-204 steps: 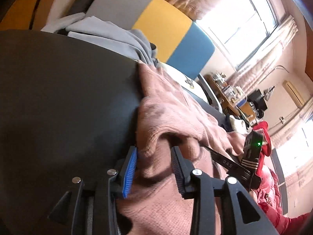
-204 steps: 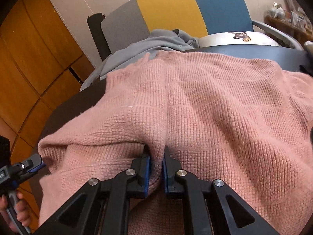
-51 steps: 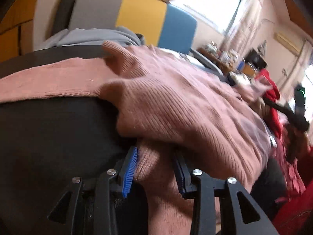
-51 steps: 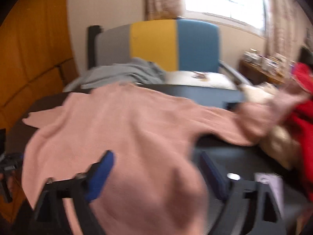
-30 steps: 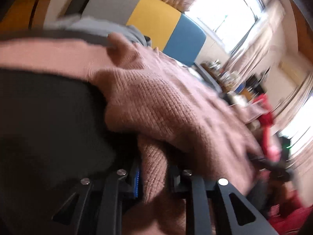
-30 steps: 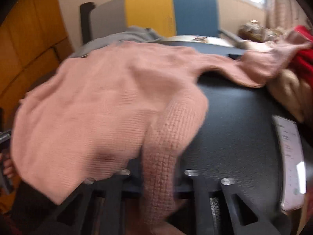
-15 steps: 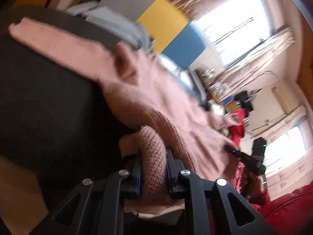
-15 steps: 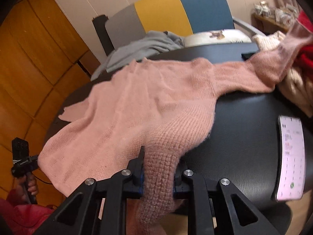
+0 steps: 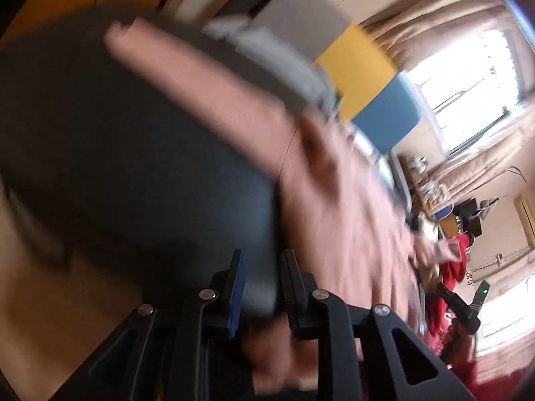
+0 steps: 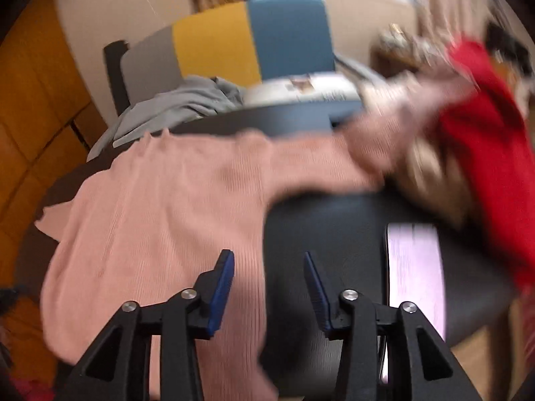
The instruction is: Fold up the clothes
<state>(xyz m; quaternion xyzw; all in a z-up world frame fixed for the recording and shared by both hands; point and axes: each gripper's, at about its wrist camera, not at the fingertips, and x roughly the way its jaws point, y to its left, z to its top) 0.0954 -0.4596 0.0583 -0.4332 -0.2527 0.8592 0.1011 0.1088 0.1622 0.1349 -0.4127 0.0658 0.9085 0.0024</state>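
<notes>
Both tongs, left [image 9: 261, 287] and right [image 10: 268, 289], are opening off the spread pink sweater [image 10: 174, 207] on the counter [image 10: 334, 230], empty, likely readying for sleeve folding next.

Sweater [image 10: 160, 207] flat on table [image 10: 334, 227], phone [image 10: 414, 267] to its right, chair [image 10: 254, 43] behind.

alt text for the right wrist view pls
A pink sweater lies spread on a dark table, below the opening right gripper, nothing between its fingers. A phone and red clothes sit to the right.
</notes>
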